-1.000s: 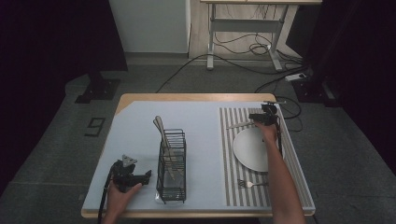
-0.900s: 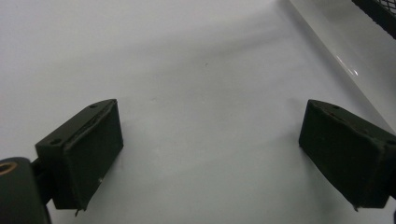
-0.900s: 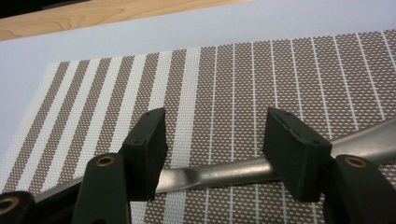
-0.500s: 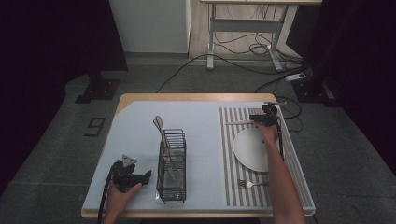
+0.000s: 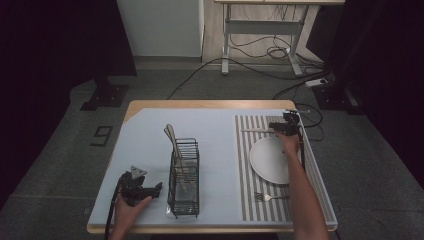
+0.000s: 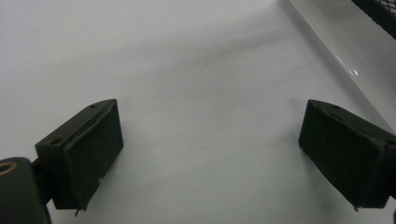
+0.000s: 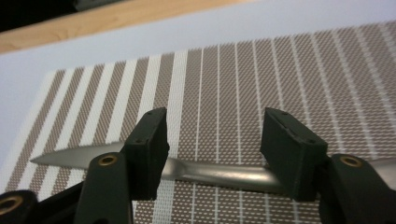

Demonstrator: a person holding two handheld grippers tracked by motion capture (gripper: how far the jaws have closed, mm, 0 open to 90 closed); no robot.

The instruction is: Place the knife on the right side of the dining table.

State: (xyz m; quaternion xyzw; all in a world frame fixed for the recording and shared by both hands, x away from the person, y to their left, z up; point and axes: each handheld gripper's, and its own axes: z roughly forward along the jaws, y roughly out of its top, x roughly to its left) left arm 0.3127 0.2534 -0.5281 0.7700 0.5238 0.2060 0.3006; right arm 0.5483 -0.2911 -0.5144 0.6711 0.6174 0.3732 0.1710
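Both my forearms come up from the bottom edge of the high view. My right arm stretches up the right side past the plate (image 5: 272,161) to the right gripper (image 5: 280,129) at the upper right of the table; my left hand rests at the lower left with the left gripper (image 5: 159,187) beside the rack (image 5: 183,175).

A knife (image 7: 210,171) lies flat on the striped mat (image 7: 280,74) above the plate, long axis across the frame, tip to the left.

My right jaws straddle it part open and have just been closing, pads not pressing it. My left jaws stand wide over bare tabletop, holding nothing.
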